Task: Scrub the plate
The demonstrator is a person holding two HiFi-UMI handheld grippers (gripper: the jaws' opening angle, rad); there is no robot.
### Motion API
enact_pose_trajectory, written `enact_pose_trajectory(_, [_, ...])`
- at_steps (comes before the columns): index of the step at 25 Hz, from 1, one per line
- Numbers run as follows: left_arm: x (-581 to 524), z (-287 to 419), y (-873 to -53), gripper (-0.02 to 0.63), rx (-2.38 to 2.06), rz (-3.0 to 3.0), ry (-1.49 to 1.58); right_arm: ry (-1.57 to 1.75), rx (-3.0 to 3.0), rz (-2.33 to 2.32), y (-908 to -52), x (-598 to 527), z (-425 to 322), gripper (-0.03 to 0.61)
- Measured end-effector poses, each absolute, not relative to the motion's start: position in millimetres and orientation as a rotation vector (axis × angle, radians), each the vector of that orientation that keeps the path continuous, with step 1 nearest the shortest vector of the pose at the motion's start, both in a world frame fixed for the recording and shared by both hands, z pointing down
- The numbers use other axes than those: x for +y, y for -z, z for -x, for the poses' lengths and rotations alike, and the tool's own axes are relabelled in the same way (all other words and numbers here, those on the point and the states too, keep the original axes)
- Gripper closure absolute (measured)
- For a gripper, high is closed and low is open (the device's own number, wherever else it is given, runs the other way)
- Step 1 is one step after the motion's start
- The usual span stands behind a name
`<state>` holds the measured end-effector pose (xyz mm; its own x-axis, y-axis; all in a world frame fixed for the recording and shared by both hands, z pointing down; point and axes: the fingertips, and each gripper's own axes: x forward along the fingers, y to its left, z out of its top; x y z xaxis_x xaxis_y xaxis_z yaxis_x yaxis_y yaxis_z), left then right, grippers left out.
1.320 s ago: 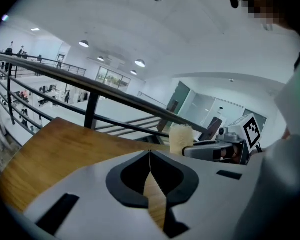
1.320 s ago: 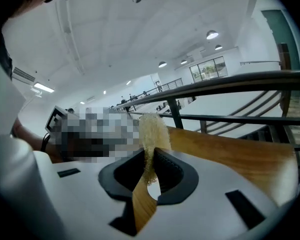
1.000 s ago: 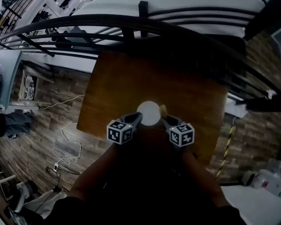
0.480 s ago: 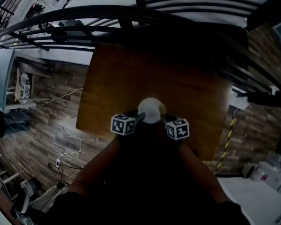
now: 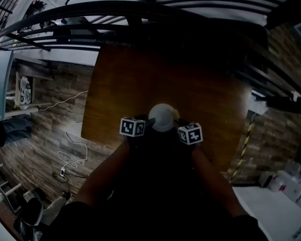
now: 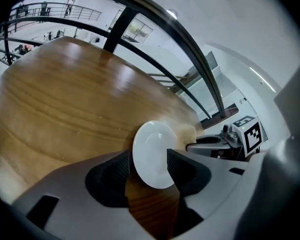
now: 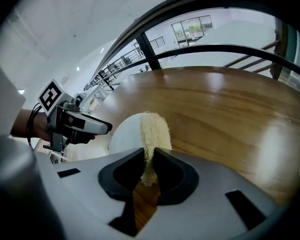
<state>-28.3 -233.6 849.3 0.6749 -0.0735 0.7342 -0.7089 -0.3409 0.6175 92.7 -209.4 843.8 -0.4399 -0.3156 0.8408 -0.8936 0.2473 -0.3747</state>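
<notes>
One white plate (image 5: 162, 117) lies flat on the worktop's (image 5: 190, 84) near side, just beyond our left tongs (image 6: 149, 166), whose jaws have just been opening and stand wide, not pressing it. Our right tongs (image 7: 150, 166), clamped on a scrub pad (image 7: 154, 131), wait at its right rim.

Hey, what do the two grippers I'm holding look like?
The left gripper and right gripper match: pale grey moulded bodies with black ribbed fingers. Each carries a white cube printed with black square markers.
</notes>
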Motion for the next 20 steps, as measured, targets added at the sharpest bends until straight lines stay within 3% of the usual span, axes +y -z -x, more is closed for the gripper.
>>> enact_pose_trajectory(13, [-227.4,16.4,-861.4,0.396,-0.532,-1.747,-0.676,-1.146,-1.865,-1.051,-863.7,-204.5,-96.5,0.518])
enact_pose_trajectory(17, [-228.5,11.5,-852.8,0.58,-0.515,-1.735,-0.576,-1.141,-1.865,-1.041,-863.7,-204.2,-96.5,0.518])
enact_pose_trajectory(20, [-229.8,6.1,-843.4,0.595,-0.475,-1.744,-0.524,-1.154,-1.885,-1.033,-859.4,-206.8,-93.5,0.518])
